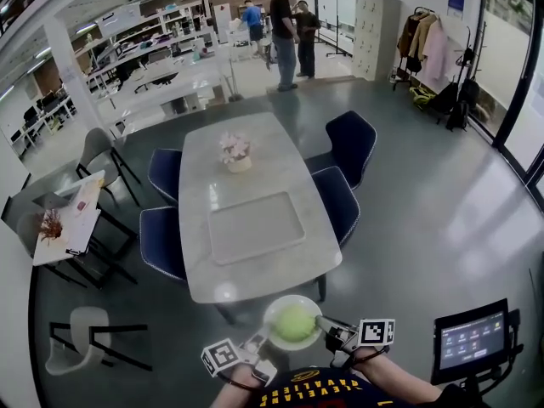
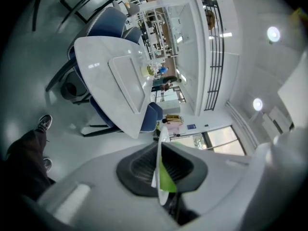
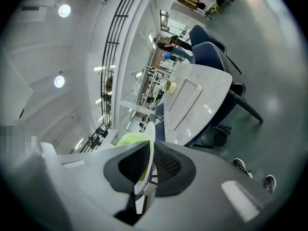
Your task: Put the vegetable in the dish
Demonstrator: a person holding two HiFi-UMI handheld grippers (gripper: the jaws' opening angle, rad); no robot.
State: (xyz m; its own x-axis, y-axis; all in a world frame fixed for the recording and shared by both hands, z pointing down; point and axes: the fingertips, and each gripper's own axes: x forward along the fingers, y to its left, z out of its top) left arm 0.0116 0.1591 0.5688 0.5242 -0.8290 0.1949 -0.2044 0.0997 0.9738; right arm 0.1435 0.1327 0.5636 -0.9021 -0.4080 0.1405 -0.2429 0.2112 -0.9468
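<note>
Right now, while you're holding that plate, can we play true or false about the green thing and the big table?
1. The left gripper and the right gripper both pinch the rim of the dish. True.
2. The green vegetable lies on the table. False: it sits in the dish, which the two grippers hold at the table's near end.
3. A pot of flowers stands on the table. True.
4. The chairs around the table are red. False: they are dark blue.
</note>
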